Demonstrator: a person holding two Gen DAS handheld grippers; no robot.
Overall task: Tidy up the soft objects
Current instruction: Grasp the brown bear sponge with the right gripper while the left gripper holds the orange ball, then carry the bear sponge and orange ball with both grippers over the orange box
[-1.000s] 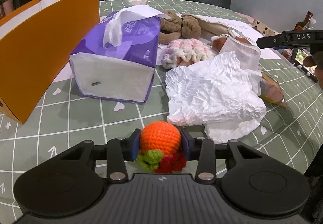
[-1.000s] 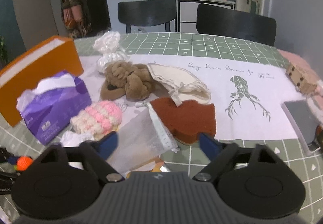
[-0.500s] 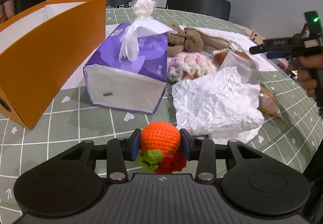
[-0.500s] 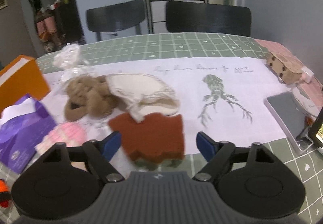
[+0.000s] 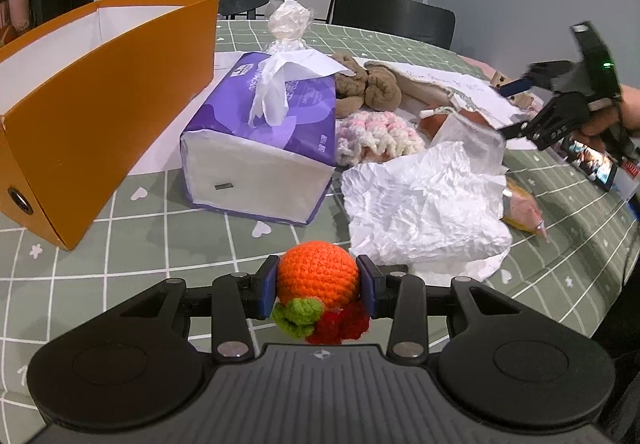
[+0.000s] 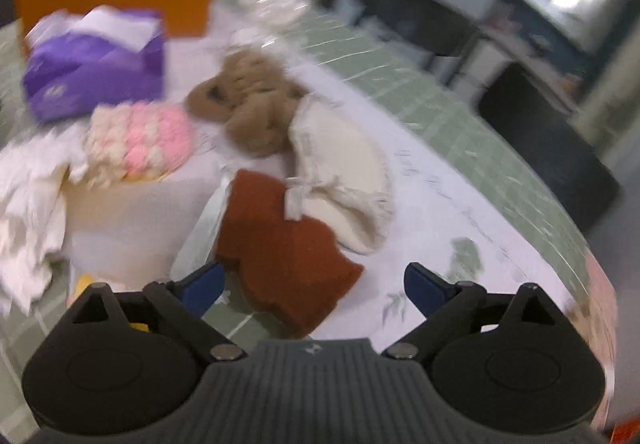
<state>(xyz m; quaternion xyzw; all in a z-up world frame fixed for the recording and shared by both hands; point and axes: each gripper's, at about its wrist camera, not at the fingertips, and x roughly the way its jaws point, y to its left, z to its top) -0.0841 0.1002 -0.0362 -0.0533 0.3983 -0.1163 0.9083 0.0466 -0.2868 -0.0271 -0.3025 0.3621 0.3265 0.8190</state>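
An orange crocheted ball with green and red knitted trim (image 5: 317, 279) is clamped between the blue pads of the left gripper (image 5: 318, 286), which is held above the green grid-patterned tablecloth (image 5: 120, 244). Just ahead of it, a crumpled sheet of white paper (image 5: 424, 208) is spread on the cloth, and to the left of that a purple soft pack of tissues (image 5: 264, 132) is seen with one tissue pulled up. Further left, an open orange cardboard box with a white lining (image 5: 92, 104) is stood on the table. Behind the tissue pack, a pink and cream crocheted piece (image 5: 376, 132) and a brown plush toy (image 5: 368, 86) are laid close together, with a knotted clear plastic bag (image 5: 288, 22) beyond. The right gripper (image 6: 314, 286) is held with its jaws wide apart and nothing between them, above the near edge of a rust-brown scalloped felt piece (image 6: 280, 248). A cream drawstring cloth pouch (image 6: 340, 172) is overlapped onto the felt's far side. The right wrist view is blurred, so finer detail cannot be told.
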